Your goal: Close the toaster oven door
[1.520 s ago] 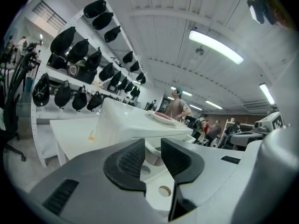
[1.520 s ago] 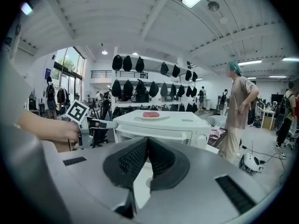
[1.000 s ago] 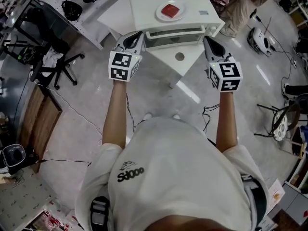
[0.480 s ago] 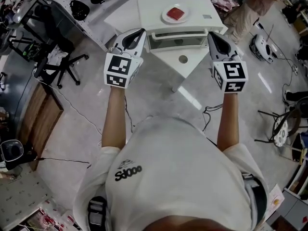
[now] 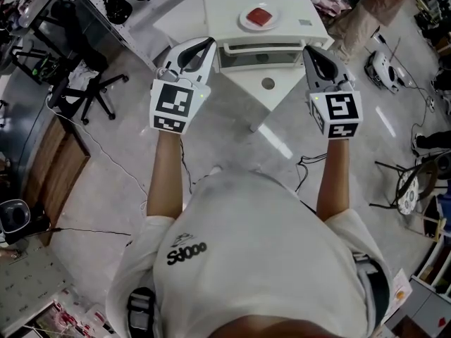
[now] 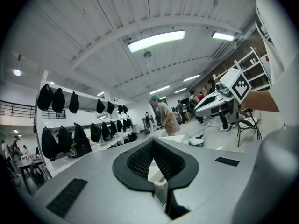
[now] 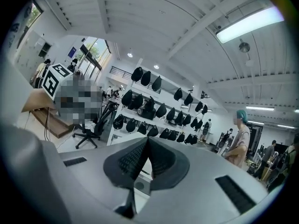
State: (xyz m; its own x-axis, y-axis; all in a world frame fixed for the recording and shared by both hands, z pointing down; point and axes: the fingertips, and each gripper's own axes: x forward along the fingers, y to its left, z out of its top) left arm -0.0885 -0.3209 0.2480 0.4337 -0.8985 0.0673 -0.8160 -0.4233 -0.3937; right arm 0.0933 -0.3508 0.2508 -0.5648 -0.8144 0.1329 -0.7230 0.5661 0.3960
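The white toaster oven (image 5: 257,53) stands on a small white table (image 5: 278,97) at the top of the head view. Its glass door looks upright against the front, with a white handle bar along the top edge. A plate with a red piece (image 5: 258,17) rests on the oven's roof. My left gripper (image 5: 208,44) hangs just left of the oven, my right gripper (image 5: 306,51) just right of it, neither touching. Both point up and away. The left gripper (image 6: 153,142) and the right gripper (image 7: 147,139) have their pads together with nothing between.
A black office chair (image 5: 90,94) and a wooden cabinet (image 5: 58,166) stand to the left. A rack of black bags (image 5: 116,5) runs along the far left. A person (image 5: 366,5) and a white device (image 5: 384,58) are on the floor at right, with cables (image 5: 306,162) nearby.
Both grippers have risen a little toward the head camera and stayed either side of the oven. The jaws have stayed together.
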